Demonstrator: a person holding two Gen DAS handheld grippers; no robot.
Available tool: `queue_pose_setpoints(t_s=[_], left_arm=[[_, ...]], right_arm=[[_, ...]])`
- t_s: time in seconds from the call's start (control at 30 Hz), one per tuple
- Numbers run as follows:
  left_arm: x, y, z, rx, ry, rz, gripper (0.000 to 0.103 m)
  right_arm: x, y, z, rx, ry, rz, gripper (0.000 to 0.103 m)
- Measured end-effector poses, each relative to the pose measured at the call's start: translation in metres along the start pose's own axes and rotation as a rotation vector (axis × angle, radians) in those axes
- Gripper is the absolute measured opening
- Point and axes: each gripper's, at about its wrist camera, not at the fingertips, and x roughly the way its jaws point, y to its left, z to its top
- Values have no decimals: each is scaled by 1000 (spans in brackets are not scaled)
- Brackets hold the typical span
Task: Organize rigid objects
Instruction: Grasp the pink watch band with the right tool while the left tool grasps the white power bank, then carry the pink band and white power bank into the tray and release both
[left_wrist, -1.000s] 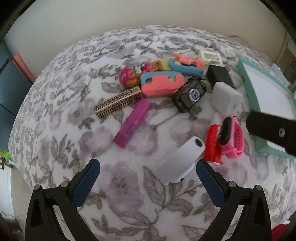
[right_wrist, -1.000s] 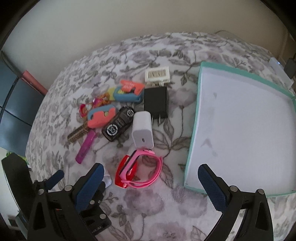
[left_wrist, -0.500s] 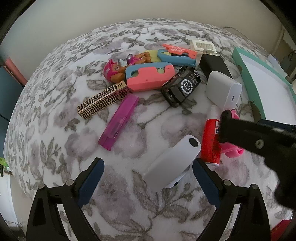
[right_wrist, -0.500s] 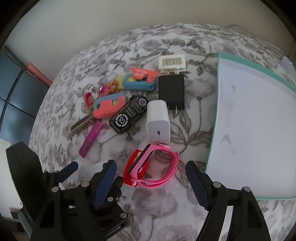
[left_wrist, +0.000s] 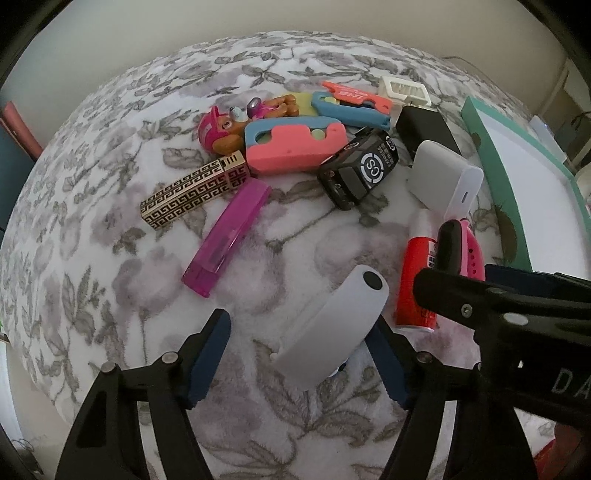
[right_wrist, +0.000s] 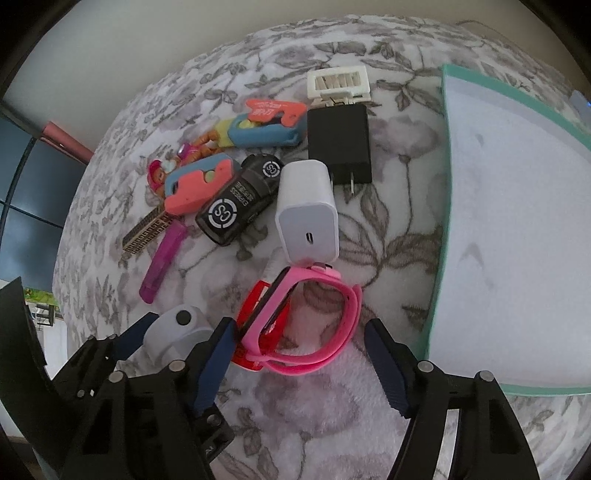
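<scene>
Left wrist view: my left gripper (left_wrist: 299, 354) is closing around the white cylinder (left_wrist: 332, 332), pads not yet pressing. My right gripper (right_wrist: 301, 356) is closing too, the pink watch (right_wrist: 306, 314) between its fingers, untouched.

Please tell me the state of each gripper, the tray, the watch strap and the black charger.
left gripper: closing around the white tube.
right gripper: closing around the pink watch.
Tray: nothing in it.
Watch strap: fastened in a loop.
Black charger: prongs out.
</scene>
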Motion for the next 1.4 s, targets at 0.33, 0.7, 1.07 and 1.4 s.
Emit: queue_pose_setpoints(t_s=[0.33,0.7,1.07,1.4], left_arm=[[2,0,1,-1,-3,3,75],[-1,-7,1,22,-8,29,76],[-12,-28,-4,132,-42,35,47],[-16,-23,-4,108,-41,38,45]], right_arm=[[-3,-5,-1,34,-13,28,64],[-13,-14,-6,63,-17,32,64],[-18,-16,-8,59,-10,39,64],[-26,-16,-9,58,-22,72,64]])
